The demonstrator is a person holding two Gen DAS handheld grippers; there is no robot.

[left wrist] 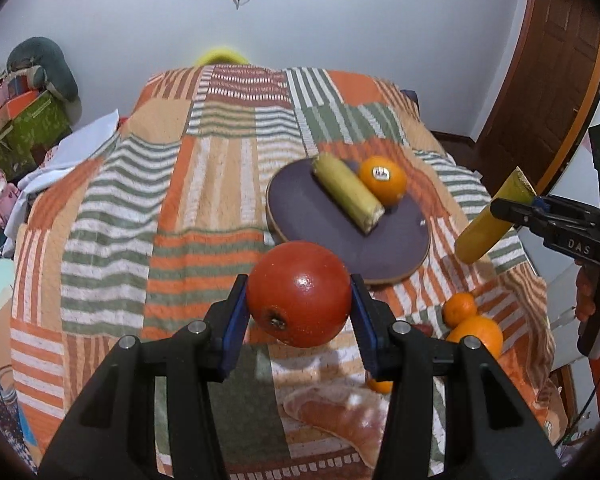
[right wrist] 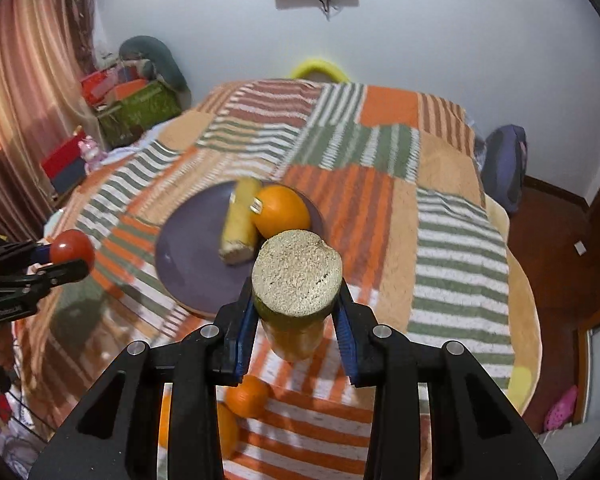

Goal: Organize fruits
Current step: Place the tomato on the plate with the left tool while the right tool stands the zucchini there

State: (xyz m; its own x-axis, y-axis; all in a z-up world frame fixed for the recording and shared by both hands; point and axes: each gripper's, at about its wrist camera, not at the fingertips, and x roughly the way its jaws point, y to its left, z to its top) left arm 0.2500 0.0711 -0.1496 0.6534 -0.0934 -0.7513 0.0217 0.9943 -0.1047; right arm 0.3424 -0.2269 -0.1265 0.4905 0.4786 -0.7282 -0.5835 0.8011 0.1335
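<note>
My left gripper is shut on a red tomato-like fruit and holds it above the bedspread, just short of the dark purple plate. On the plate lie a yellow-green cut stalk piece and an orange with a sticker. My right gripper is shut on a second yellow cut stalk piece, held in the air near the plate; this piece shows at the right of the left wrist view. The left gripper with the red fruit shows at the left of the right wrist view.
Loose oranges lie on the striped bedspread near me, also below the right gripper. A pinkish wrapped item lies close by. Boxes and clutter stand left of the bed; a wooden door is at the right.
</note>
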